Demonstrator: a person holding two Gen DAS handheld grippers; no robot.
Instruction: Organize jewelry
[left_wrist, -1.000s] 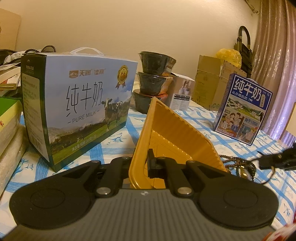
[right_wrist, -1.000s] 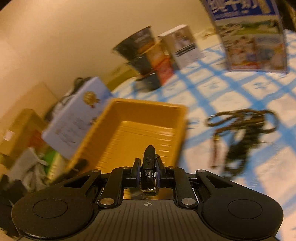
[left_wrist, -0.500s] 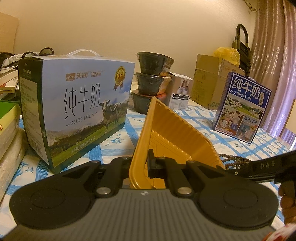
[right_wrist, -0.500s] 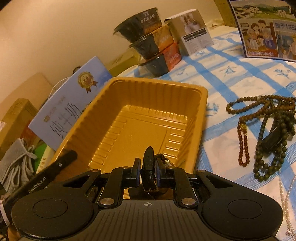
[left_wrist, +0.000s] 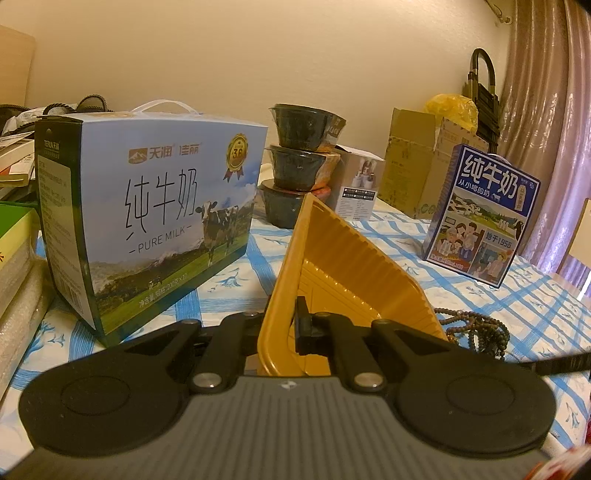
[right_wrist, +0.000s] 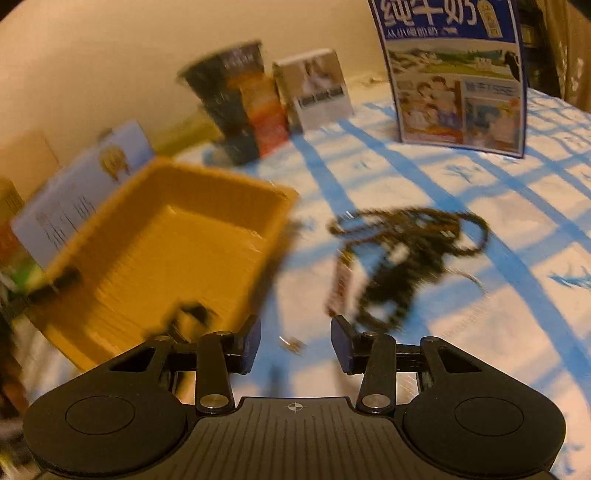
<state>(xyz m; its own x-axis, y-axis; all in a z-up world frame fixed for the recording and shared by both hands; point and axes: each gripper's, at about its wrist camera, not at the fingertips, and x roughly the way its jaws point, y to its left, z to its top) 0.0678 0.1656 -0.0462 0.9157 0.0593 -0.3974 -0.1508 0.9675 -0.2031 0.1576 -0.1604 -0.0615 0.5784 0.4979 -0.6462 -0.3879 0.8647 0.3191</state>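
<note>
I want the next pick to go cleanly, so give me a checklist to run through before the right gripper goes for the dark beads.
1. Left gripper shut on the yellow tray rim, holding it tilted: ok.
2. Right gripper free: ok; its jaws are opening, with nothing between the pads.
3. Dark bead strands reachable: ok; they lie on the blue checked cloth beside the tray, ahead of the right gripper.
4. Single strand isolated: not ok; the strands lie tangled in one pile.
5. Dark item inside the tray: cannot tell, too blurred.
6. Small bit on the cloth below the jaws: cannot tell what it is.
</note>
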